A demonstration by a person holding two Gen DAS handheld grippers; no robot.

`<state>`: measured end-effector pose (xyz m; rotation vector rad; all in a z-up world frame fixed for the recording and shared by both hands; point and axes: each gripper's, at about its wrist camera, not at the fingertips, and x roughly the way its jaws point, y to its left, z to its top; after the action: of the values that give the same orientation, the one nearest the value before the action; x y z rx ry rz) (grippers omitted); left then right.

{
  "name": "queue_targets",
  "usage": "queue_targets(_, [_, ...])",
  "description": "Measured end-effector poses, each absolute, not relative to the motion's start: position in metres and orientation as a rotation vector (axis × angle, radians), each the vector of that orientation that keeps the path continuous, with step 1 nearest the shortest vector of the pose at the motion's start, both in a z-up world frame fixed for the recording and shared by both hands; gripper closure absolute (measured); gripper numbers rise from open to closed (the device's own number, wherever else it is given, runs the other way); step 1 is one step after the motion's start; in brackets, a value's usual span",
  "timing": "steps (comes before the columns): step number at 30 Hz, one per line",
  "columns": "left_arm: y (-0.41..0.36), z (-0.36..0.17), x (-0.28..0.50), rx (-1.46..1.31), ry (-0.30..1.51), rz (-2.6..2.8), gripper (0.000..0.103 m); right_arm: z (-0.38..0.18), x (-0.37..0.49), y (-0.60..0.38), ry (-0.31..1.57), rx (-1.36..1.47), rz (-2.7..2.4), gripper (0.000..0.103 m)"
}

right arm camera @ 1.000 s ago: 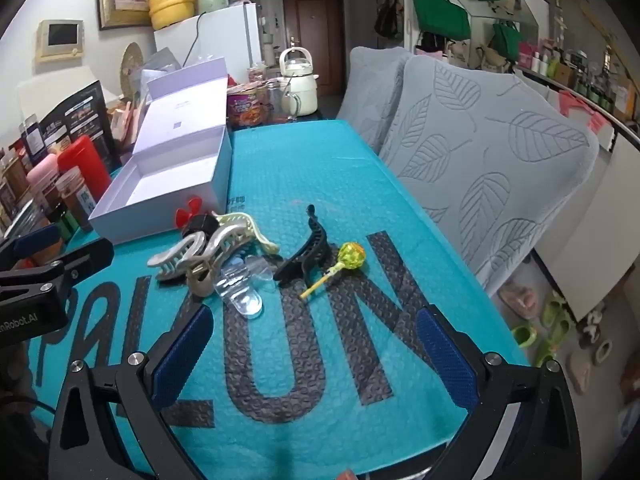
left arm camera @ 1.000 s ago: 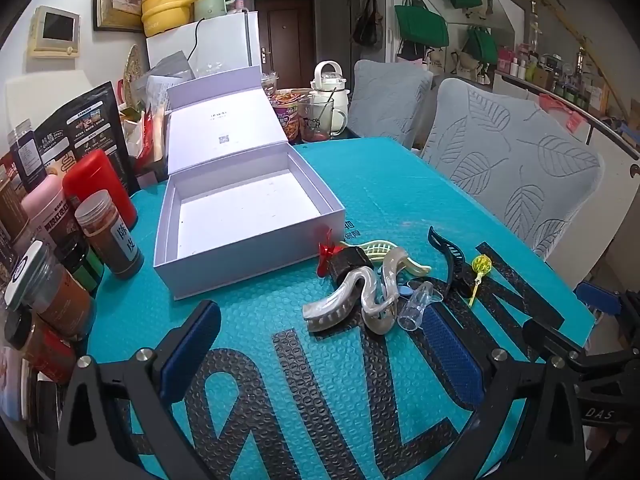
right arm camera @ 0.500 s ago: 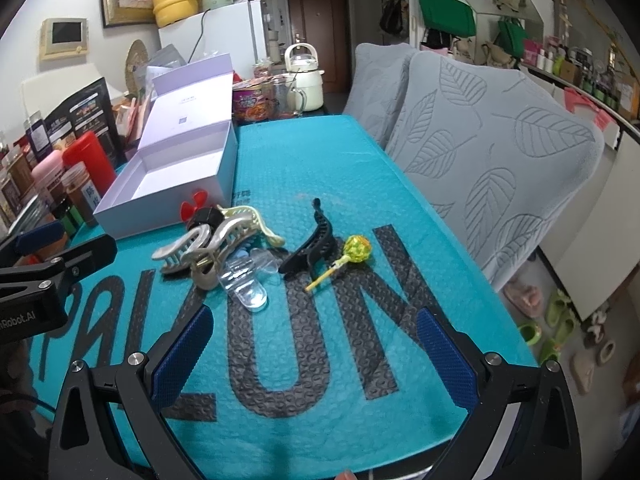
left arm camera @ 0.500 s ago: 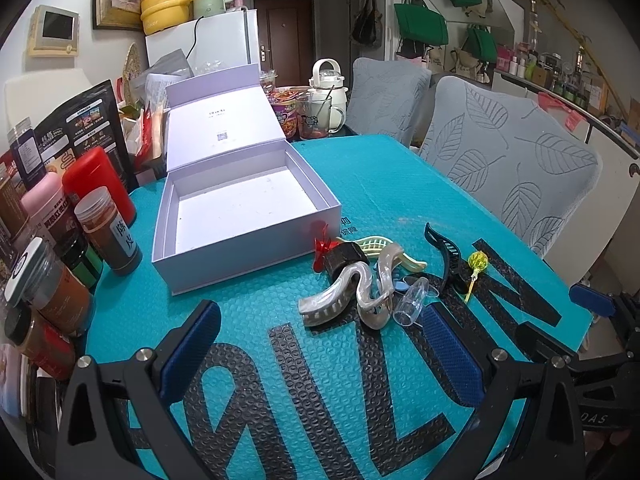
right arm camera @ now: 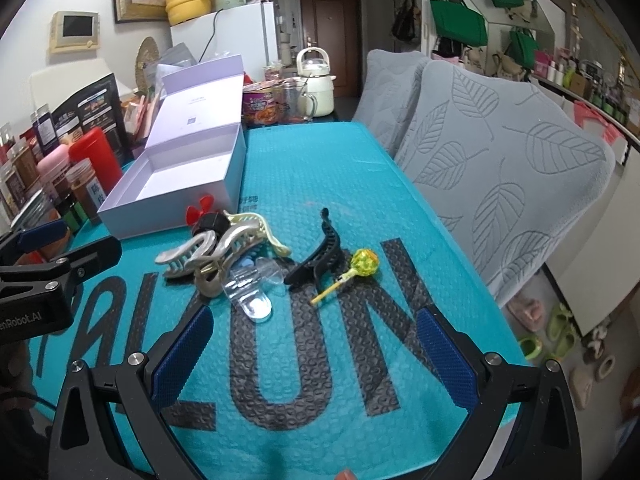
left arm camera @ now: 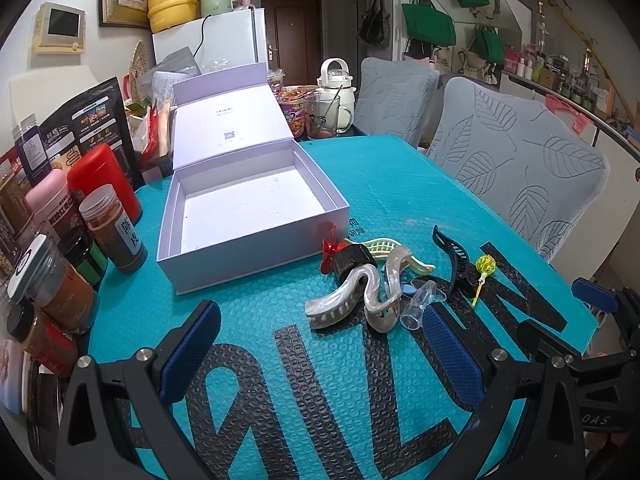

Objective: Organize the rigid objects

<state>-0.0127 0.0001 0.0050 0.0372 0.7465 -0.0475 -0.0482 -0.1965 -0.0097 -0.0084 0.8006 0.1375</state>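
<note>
Left gripper [left arm camera: 318, 344]: black frame with blue ribbed pads, jaws spread wide and holding nothing, poised over the near edge of the table, which is covered by a teal bubble-textured mat [left arm camera: 400, 176] printed with large black letters; the letters are cut off by the frame. Right gripper [right arm camera: 310, 344]: same build, jaws likewise wide apart and empty, over the near right part of the mat.

Between the grippers and the box lies a cluster of small rigid items near the middle of the mat. A pearly grey wavy plastic hair claw [left arm camera: 352, 292] overlaps a pale cream toothed hair claw [left arm camera: 386, 246]; exactly where they touch is hard to make out. A small red plastic fan on a black base [left arm camera: 340, 256] sits just beside the box's front wall. A clear plastic clip [right arm camera: 250, 290] partly hides a small blue piece. A black curved hair claw [right arm camera: 318, 254] lies to the right, touching a yellow-green lollipop on a stick [right arm camera: 360, 264].

An open, empty lavender cardboard box with hinged lid [left arm camera: 248, 236] stands toward the left edge. Spice jars and bottles [left arm camera: 116, 232] crowd that edge, several cut off by the frame.
</note>
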Motion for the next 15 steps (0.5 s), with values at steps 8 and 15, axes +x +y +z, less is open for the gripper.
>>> queue_targets(8, [0.004,0.0053,-0.0126,0.03,0.749,-0.043,0.0,-0.0095,-0.0484,-0.1956,0.801,-0.003,0.145,0.0])
queue_targets(15, [0.0046,0.0049,-0.0136,0.028,0.75,-0.045,0.0,-0.0096,-0.0487,-0.196,0.798,-0.002,0.143,0.0])
